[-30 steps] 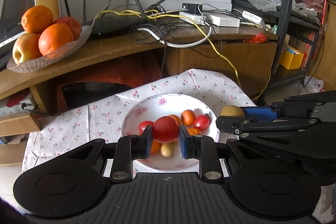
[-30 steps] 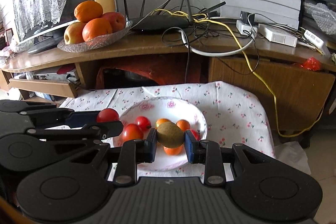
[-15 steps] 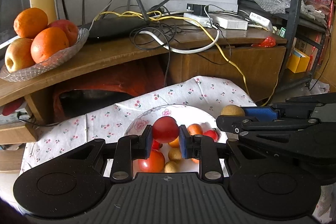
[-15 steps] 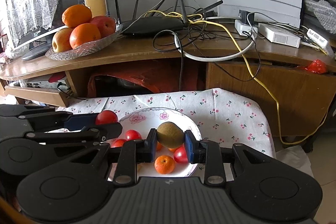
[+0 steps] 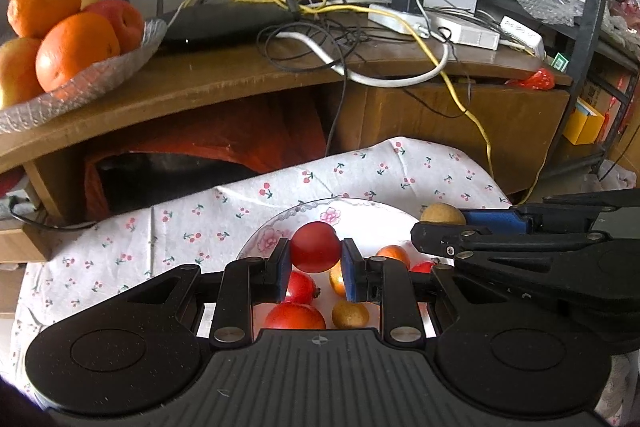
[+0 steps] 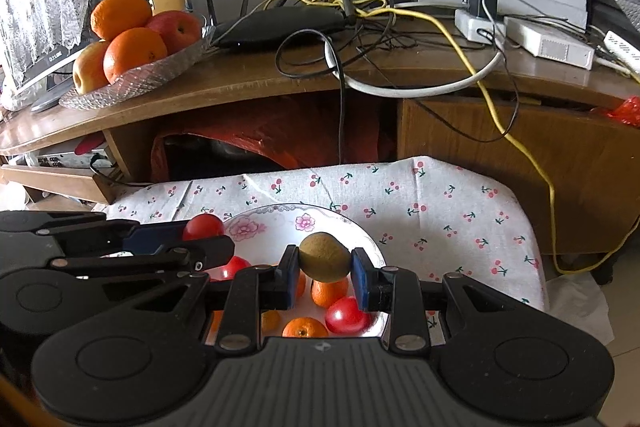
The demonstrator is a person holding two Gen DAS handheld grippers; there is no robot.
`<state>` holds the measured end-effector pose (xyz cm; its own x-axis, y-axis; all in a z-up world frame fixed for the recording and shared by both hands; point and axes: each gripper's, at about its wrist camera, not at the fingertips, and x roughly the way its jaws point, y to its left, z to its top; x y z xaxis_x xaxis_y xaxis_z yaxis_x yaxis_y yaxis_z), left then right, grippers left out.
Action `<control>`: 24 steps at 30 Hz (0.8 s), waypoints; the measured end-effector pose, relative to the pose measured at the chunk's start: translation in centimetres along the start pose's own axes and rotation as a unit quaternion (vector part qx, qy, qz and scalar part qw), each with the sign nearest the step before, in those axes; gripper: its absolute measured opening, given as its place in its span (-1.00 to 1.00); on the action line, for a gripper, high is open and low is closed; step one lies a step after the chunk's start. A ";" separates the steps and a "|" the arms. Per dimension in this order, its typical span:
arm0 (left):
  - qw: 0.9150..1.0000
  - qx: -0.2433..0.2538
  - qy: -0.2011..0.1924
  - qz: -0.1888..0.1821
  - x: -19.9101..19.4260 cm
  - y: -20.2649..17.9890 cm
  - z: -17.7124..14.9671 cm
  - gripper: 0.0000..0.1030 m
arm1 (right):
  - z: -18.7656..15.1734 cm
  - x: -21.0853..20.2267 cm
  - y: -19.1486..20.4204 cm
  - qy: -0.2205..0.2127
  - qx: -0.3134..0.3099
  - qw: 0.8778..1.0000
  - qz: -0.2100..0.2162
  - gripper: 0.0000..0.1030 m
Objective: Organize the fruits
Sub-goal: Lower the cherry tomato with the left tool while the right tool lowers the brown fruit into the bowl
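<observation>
My left gripper (image 5: 314, 259) is shut on a red tomato (image 5: 314, 246), held above a white flowered plate (image 5: 280, 227) of small tomatoes and oranges. In the right wrist view the same tomato (image 6: 203, 226) shows in that gripper at the left. My right gripper (image 6: 325, 269) is shut on a brown kiwi (image 6: 325, 257) over the same plate (image 6: 264, 223). The kiwi (image 5: 442, 214) also shows at the right of the left wrist view. A glass dish (image 6: 136, 79) with oranges and apples sits on the wooden shelf at upper left.
The plate rests on a cherry-print cloth (image 6: 440, 203). Behind it runs a wooden shelf (image 6: 360, 75) with a black router (image 6: 280, 23), tangled cables and white boxes. A dark metal rack (image 5: 592, 27) stands to the right.
Both grippers have risen and moved forward toward the shelf, each still holding its fruit. The plate has slid lower in both views and the fruit dish looks nearer.
</observation>
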<state>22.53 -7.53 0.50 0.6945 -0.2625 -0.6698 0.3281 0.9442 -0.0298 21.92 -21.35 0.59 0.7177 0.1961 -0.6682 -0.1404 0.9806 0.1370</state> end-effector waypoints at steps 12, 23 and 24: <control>1.000 -0.004 0.022 0.009 2.3 0.6 -0.3 -0.38 | -0.3 2.7 -0.2 0.019 -0.004 1.000 0.002 -0.40; 0.999 0.000 0.039 0.022 3.6 0.8 -0.7 -0.38 | -0.7 4.5 -0.3 0.028 -0.009 1.000 0.001 -0.39; 0.999 0.001 0.041 0.022 3.7 0.7 -0.8 -0.38 | -0.7 4.6 -0.3 0.026 -0.010 1.000 0.000 -0.39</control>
<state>24.82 -7.67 -2.59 0.6539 -0.2031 -0.7288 0.2992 0.9542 0.0025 24.75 -20.78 -3.03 0.6813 0.1965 -0.7052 -0.1554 0.9802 0.1229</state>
